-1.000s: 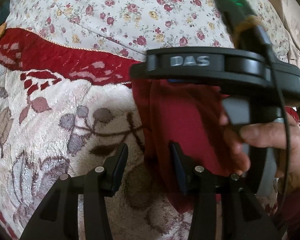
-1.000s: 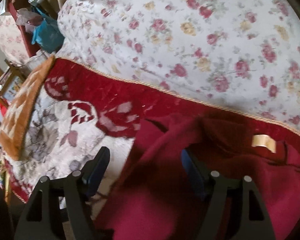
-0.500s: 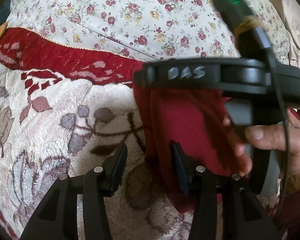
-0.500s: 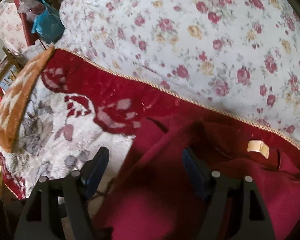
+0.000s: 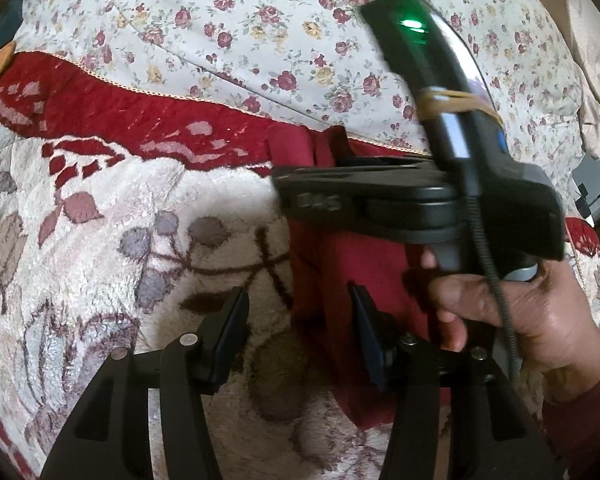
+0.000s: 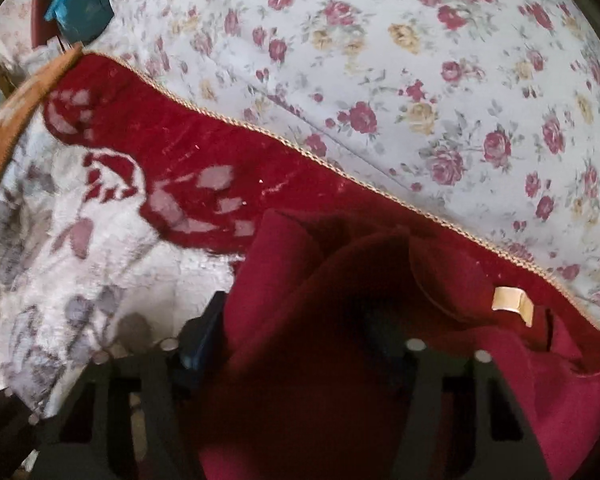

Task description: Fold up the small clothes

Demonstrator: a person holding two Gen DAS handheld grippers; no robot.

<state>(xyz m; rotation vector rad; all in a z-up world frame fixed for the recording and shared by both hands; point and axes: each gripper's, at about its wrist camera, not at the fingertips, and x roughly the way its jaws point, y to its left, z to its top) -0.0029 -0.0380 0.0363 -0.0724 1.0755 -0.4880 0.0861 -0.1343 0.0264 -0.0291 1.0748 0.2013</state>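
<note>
A small dark red garment [image 5: 340,272] lies on a fluffy cream blanket with a red border. In the right wrist view the garment [image 6: 320,340] is bunched up and lifted, with a tan neck label [image 6: 512,304] showing. My right gripper [image 6: 296,344] has the red cloth draped over and between its jaws; its right finger is hidden by the cloth. Seen from the left wrist view, the right gripper's body [image 5: 420,200] hovers over the garment, held by a hand. My left gripper [image 5: 300,332] is open, straddling the garment's left edge.
A floral quilt [image 5: 280,32] lies behind the blanket's red border [image 5: 140,112]. An orange-edged cloth [image 6: 12,120] and a teal bag [image 6: 80,4] sit at the far left in the right wrist view.
The right gripper has dropped lower and tilted over the garment. The red cloth has bunched up between its jaws, covering the right finger. The left gripper has barely moved.
</note>
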